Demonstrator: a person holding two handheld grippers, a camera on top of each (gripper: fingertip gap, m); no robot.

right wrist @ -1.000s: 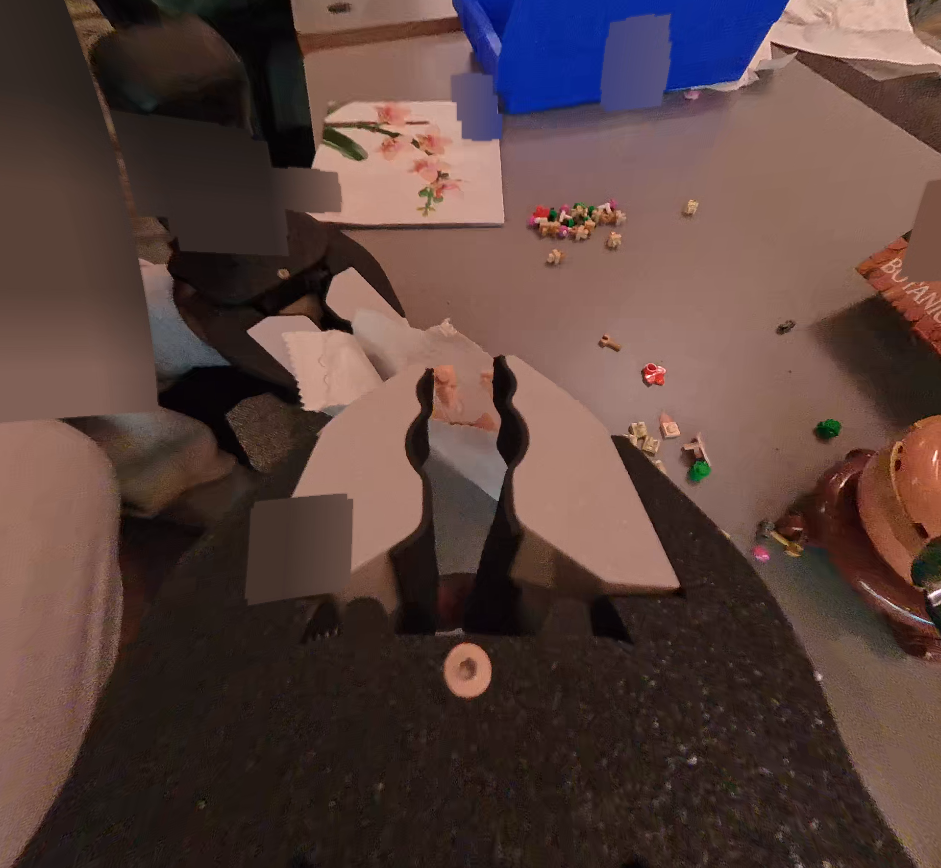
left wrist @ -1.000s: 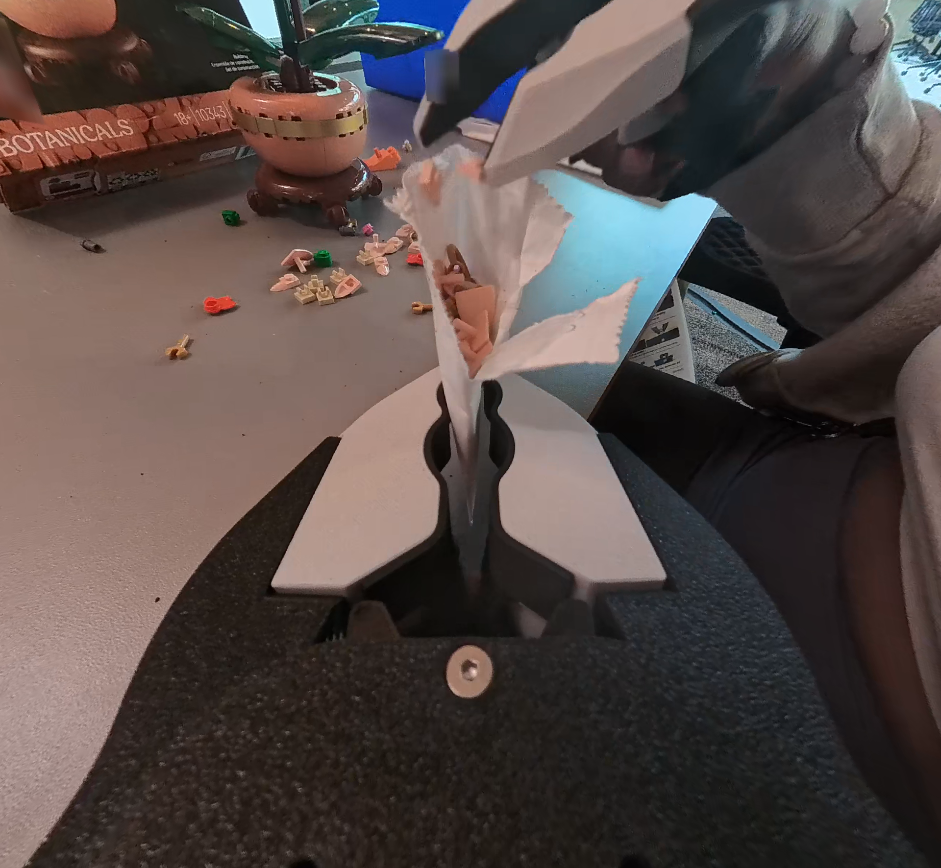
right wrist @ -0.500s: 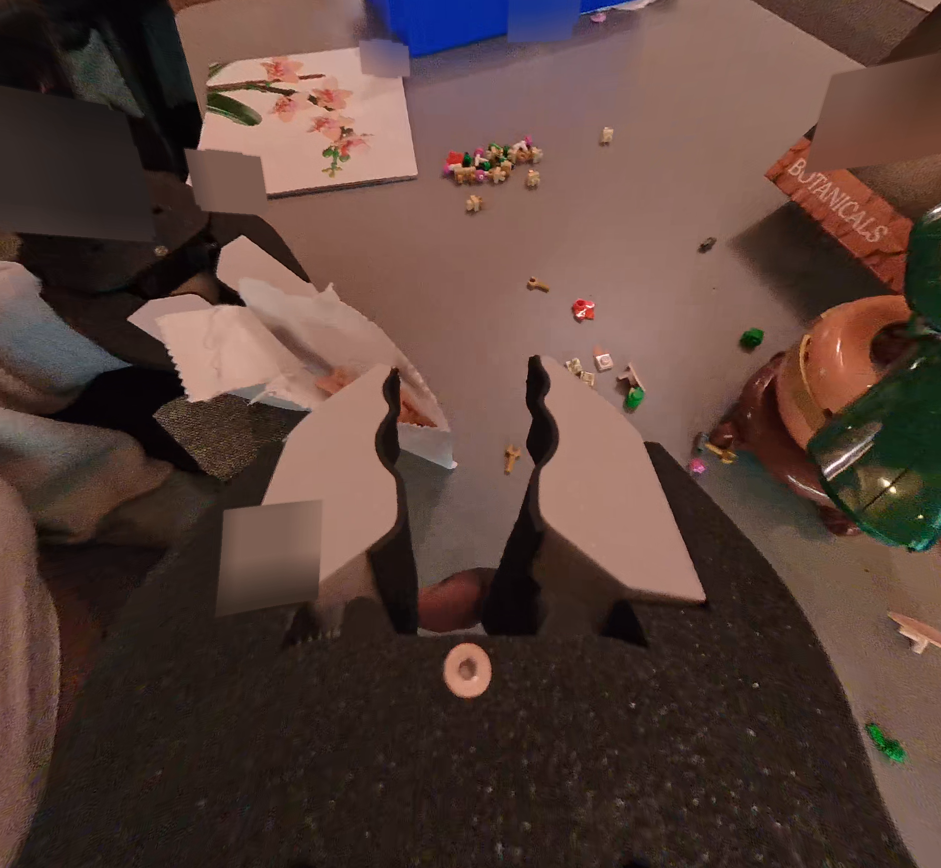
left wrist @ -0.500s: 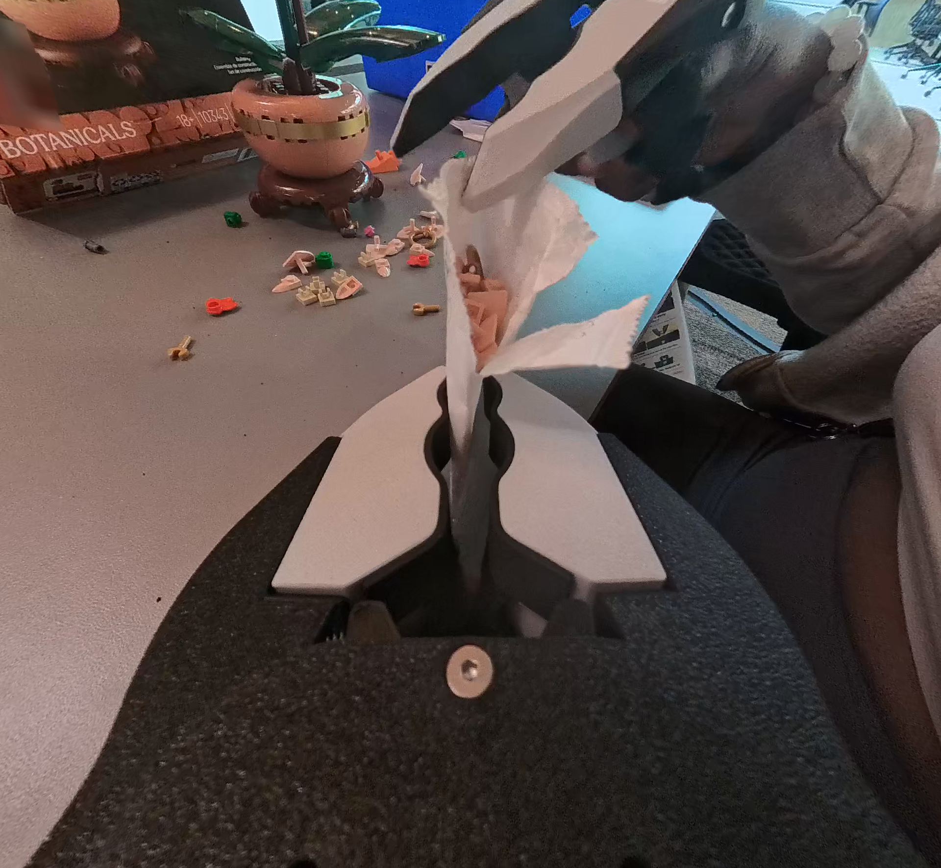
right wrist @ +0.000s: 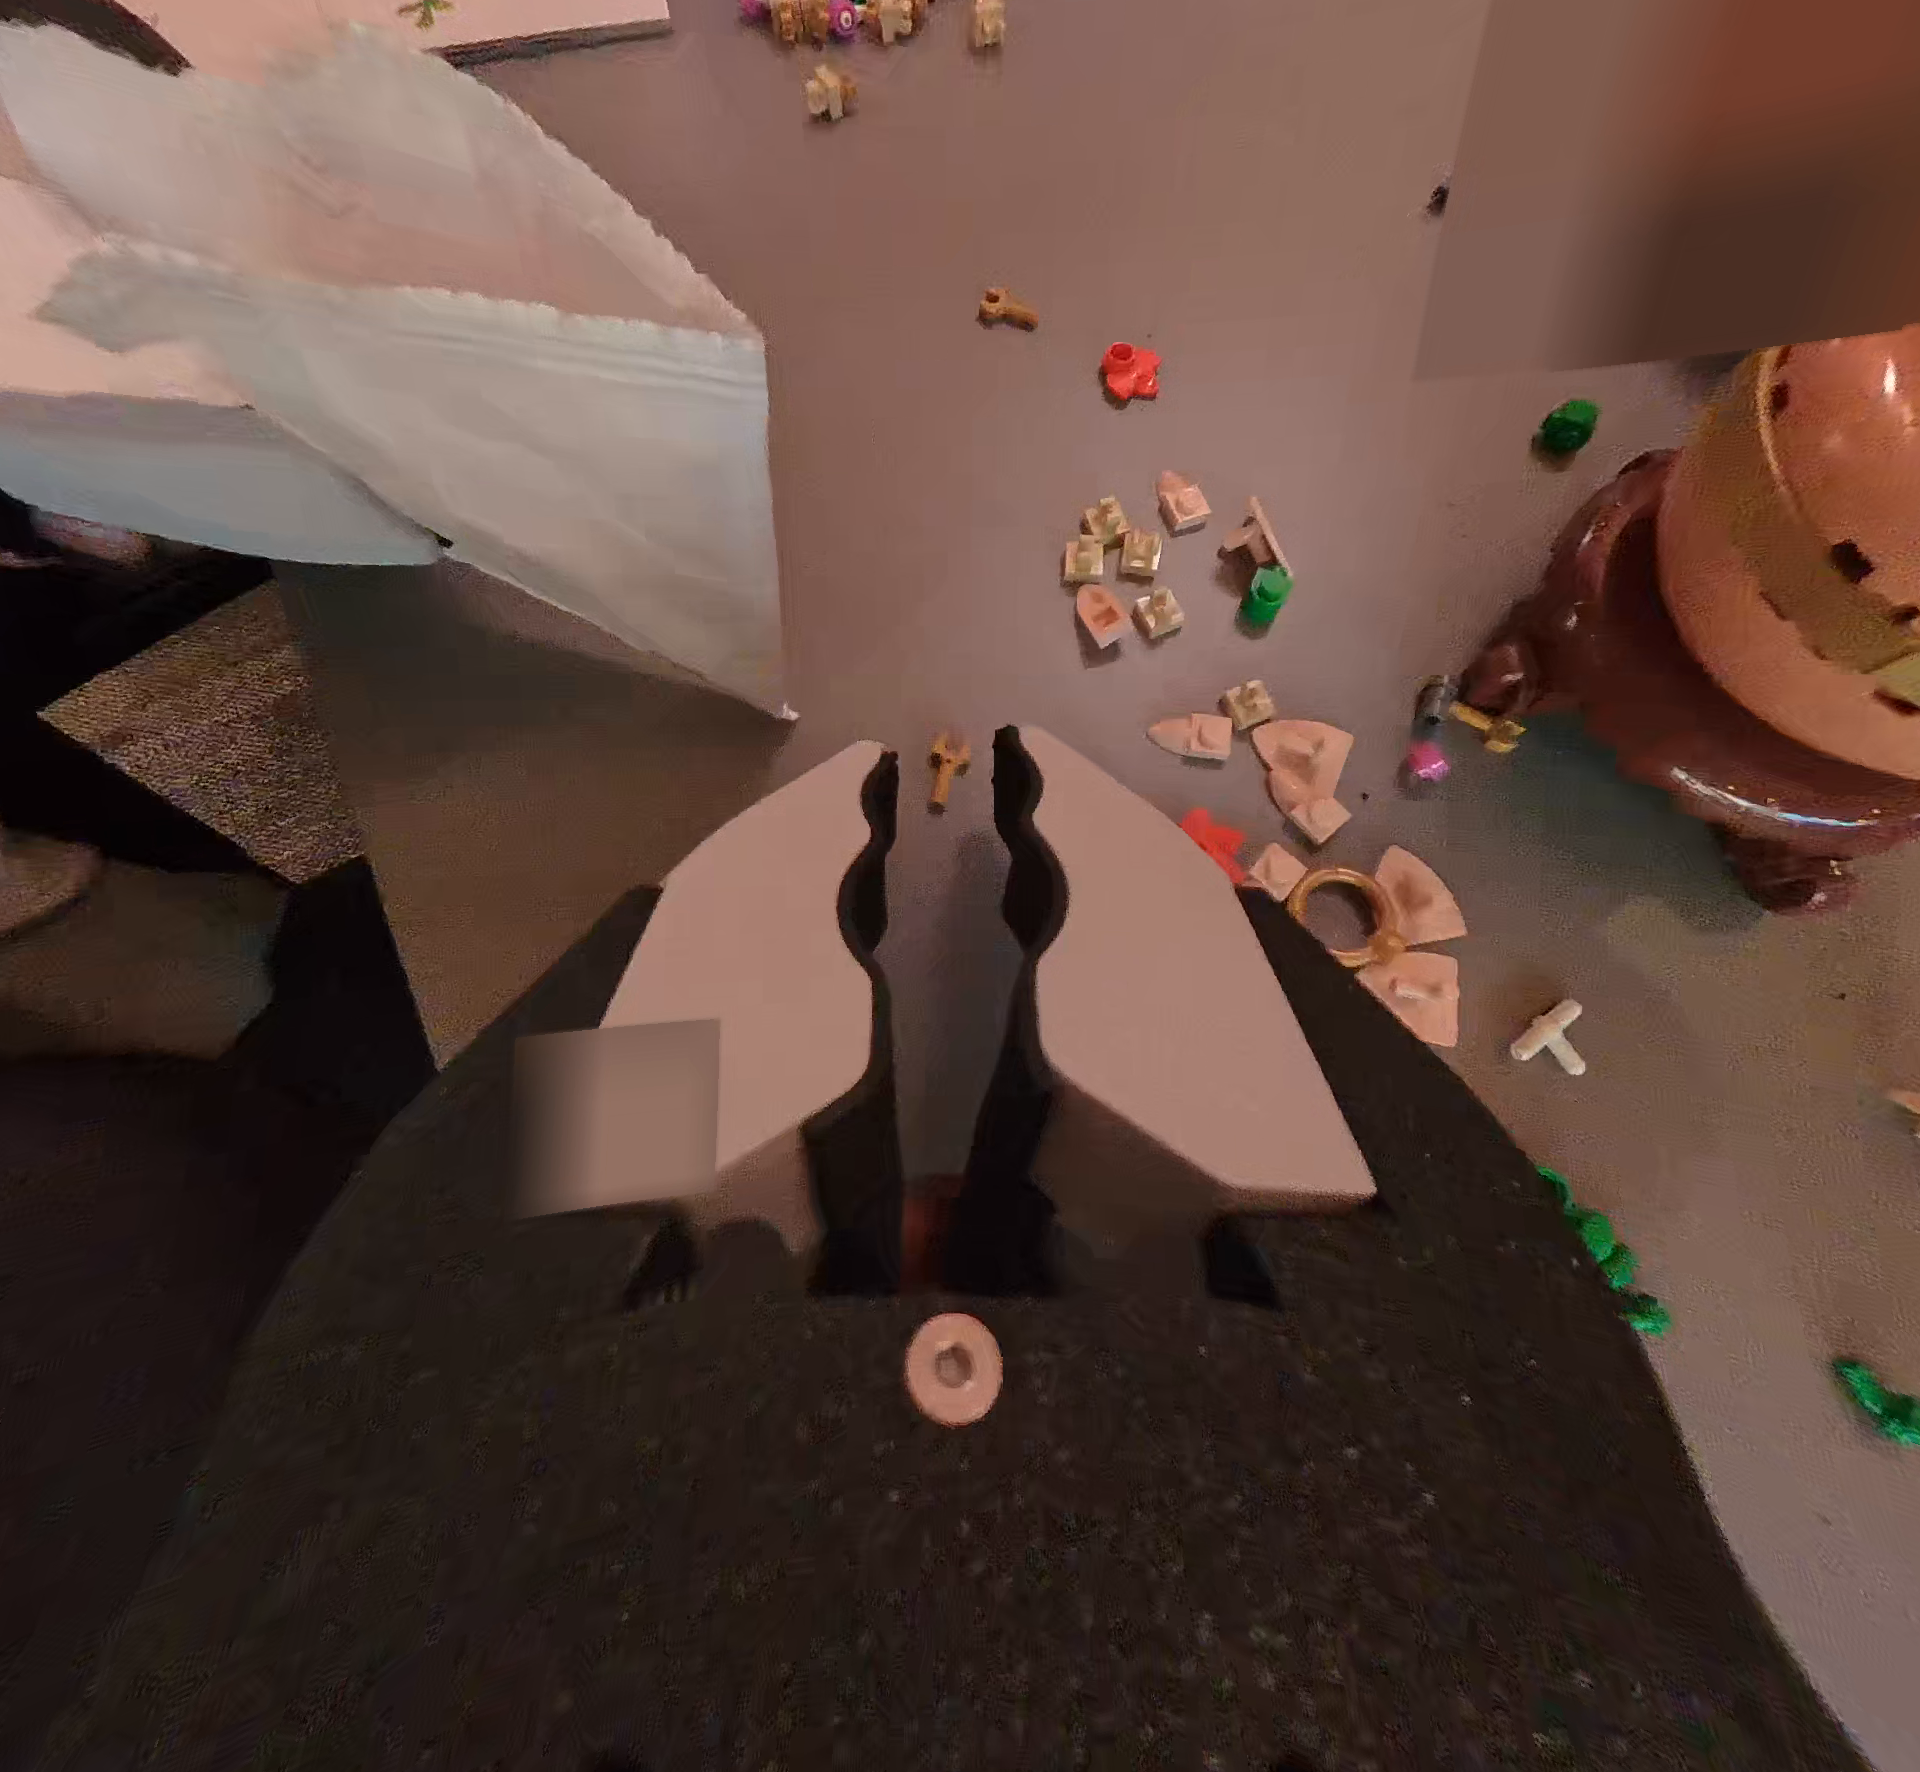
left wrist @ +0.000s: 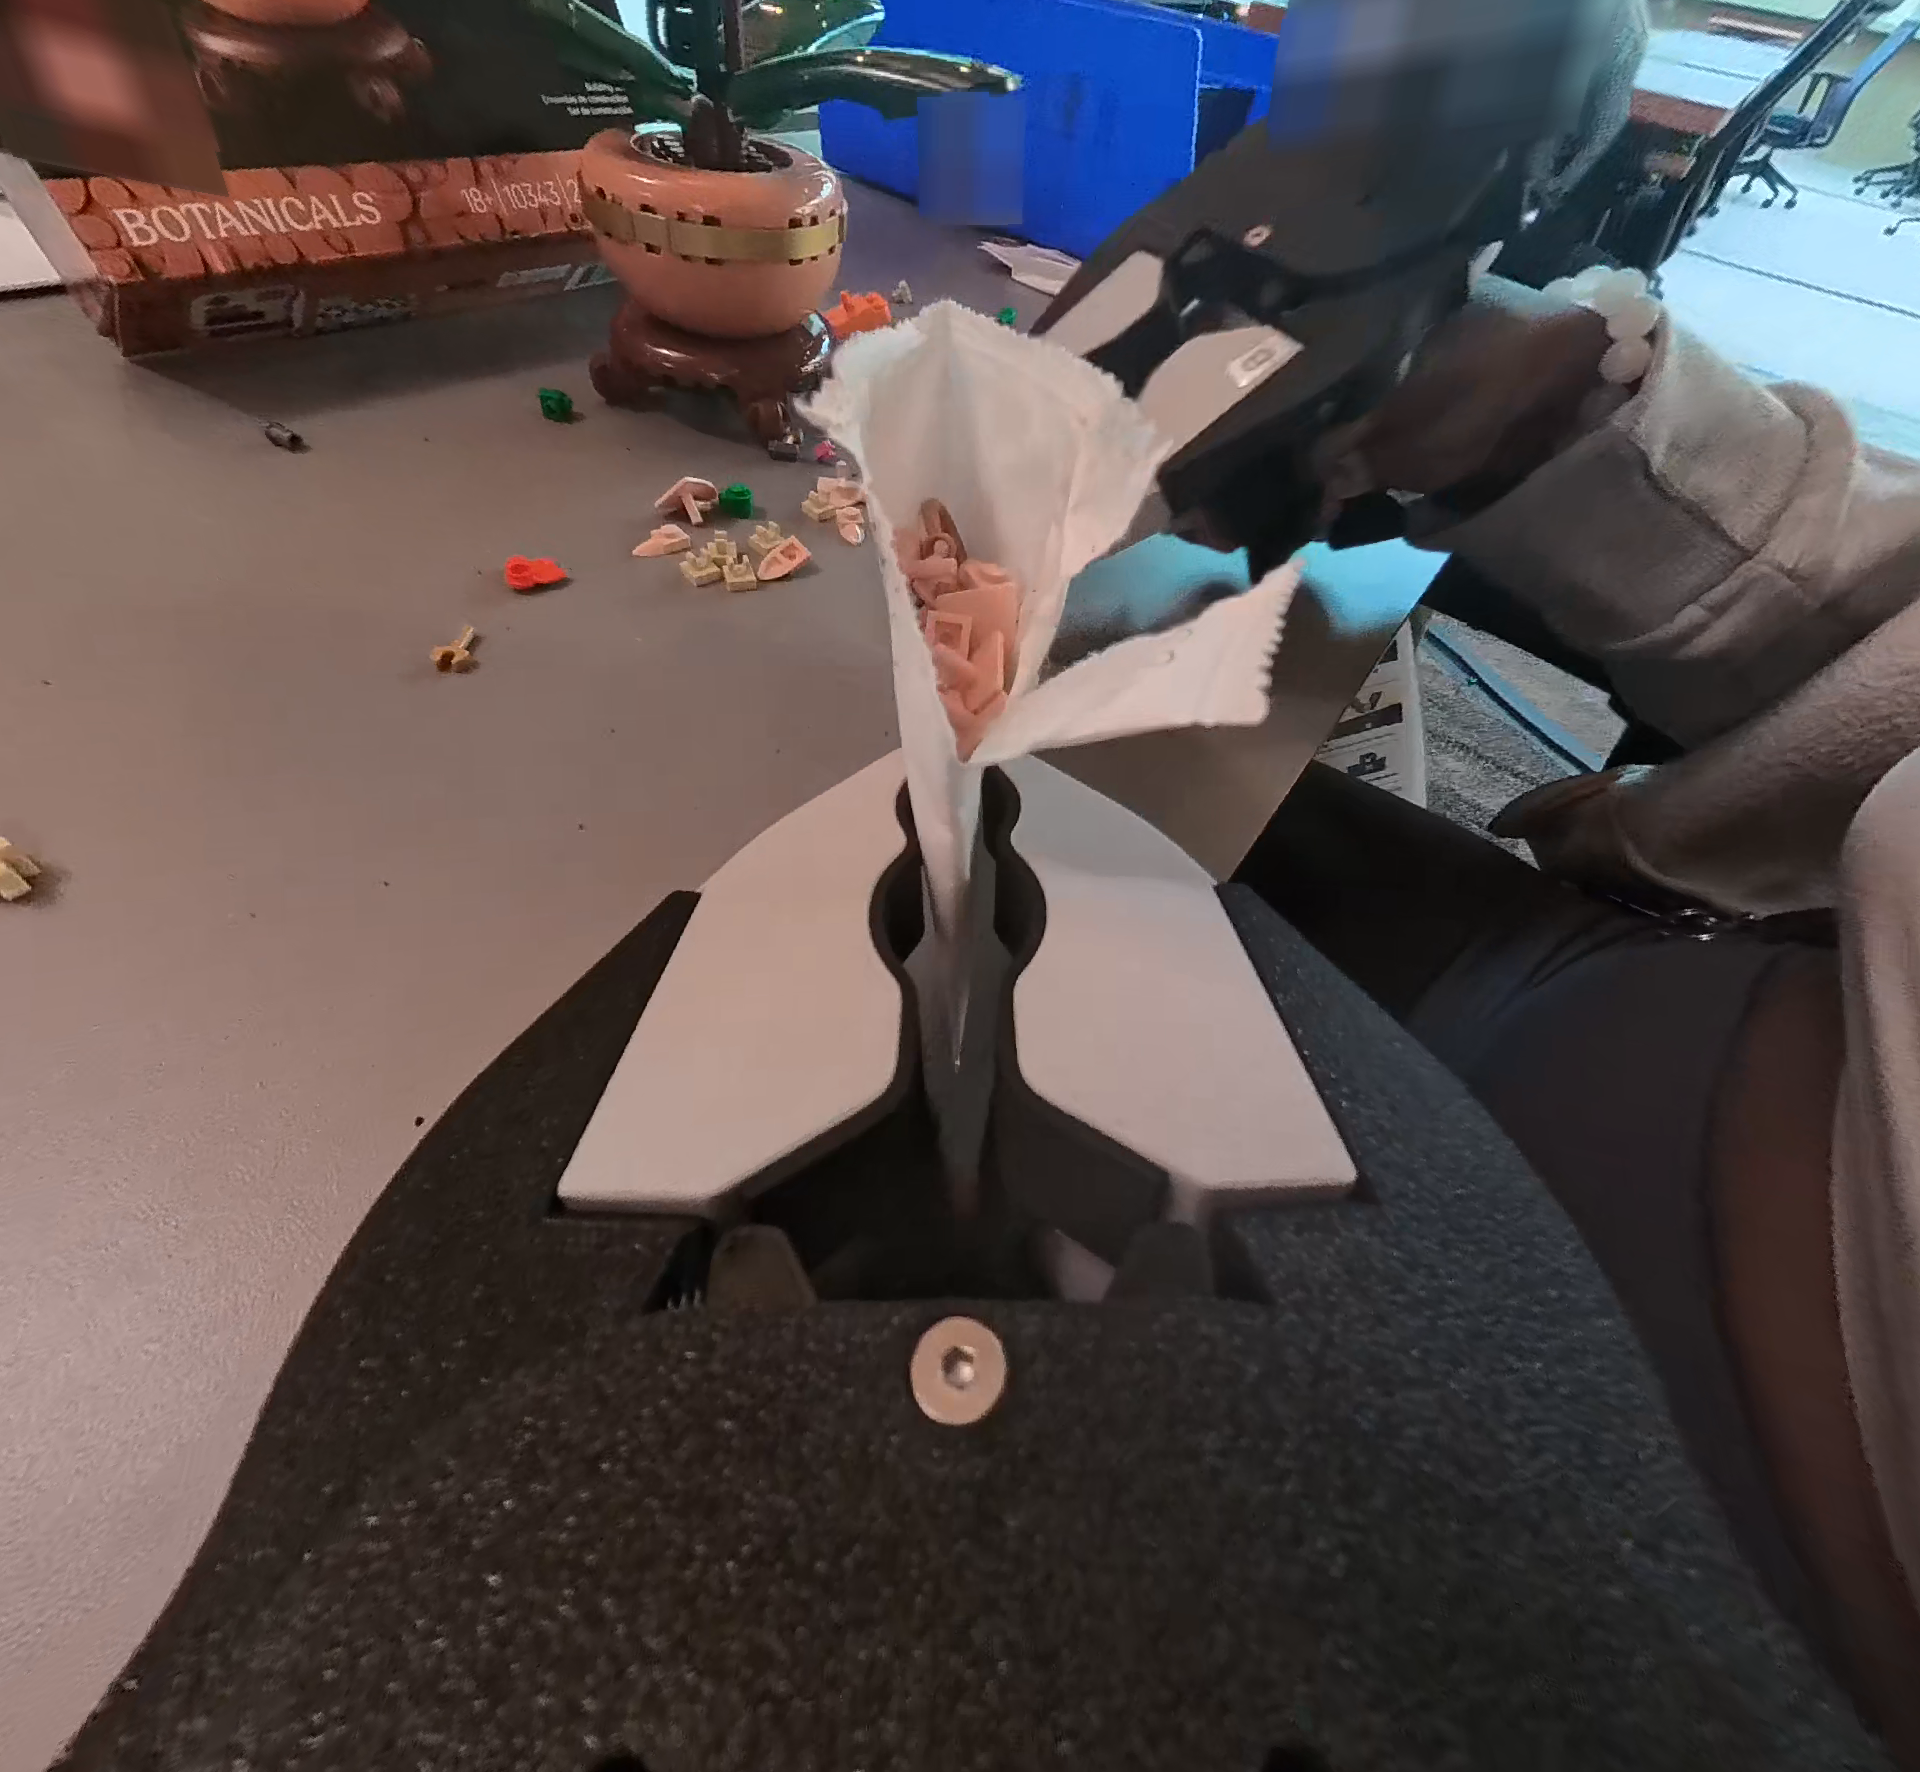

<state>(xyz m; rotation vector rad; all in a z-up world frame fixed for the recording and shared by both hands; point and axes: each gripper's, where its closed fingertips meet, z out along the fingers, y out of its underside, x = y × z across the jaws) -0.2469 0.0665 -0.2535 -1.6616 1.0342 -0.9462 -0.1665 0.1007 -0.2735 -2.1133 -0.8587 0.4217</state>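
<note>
Left wrist view: left tongs [left wrist: 951,849] pinch a torn-open white bag [left wrist: 982,517], pink pieces [left wrist: 961,621] seemingly all inside; right tongs [right wrist: 940,766] spread, empty, above the table [right wrist: 1195,195].

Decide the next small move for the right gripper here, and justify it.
Probably lower the right gripper and close on the tan peg: its jaws are open, with the peg lying between the tips. The left gripper holds the torn white bag upright.
</note>
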